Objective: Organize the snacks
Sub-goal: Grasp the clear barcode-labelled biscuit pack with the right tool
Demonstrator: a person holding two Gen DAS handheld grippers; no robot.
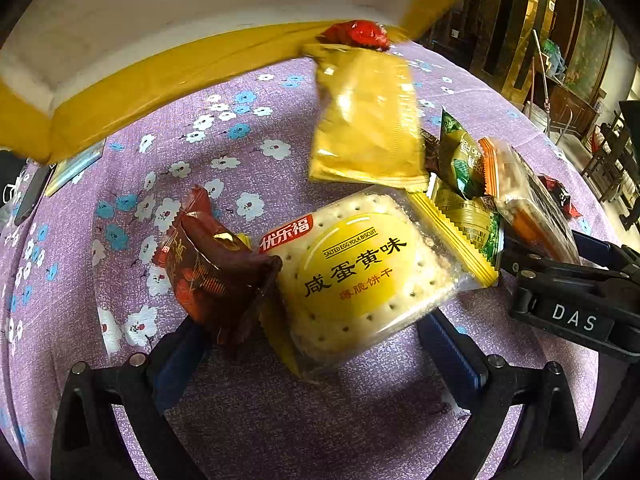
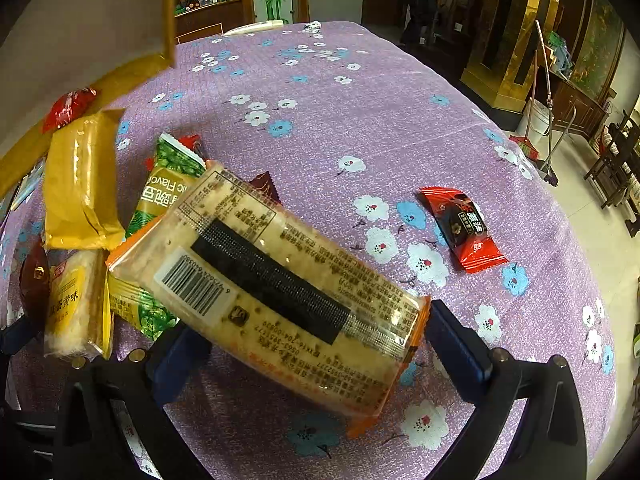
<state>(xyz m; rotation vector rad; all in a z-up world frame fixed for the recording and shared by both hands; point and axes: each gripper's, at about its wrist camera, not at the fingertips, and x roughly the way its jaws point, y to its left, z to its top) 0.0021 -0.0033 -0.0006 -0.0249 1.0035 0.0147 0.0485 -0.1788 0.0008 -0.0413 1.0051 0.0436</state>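
Glossy flat biscuit pack, crinkly orange-edged cracker pack.

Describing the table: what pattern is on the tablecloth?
Purple tablecloth with white and blue flowers, clearest in the right wrist view.

The left gripper hangs low over the bench, its blue-padded fingers spread wide apart. The right gripper is likewise wide open, tilted down; in the left view it reaches in from the right.
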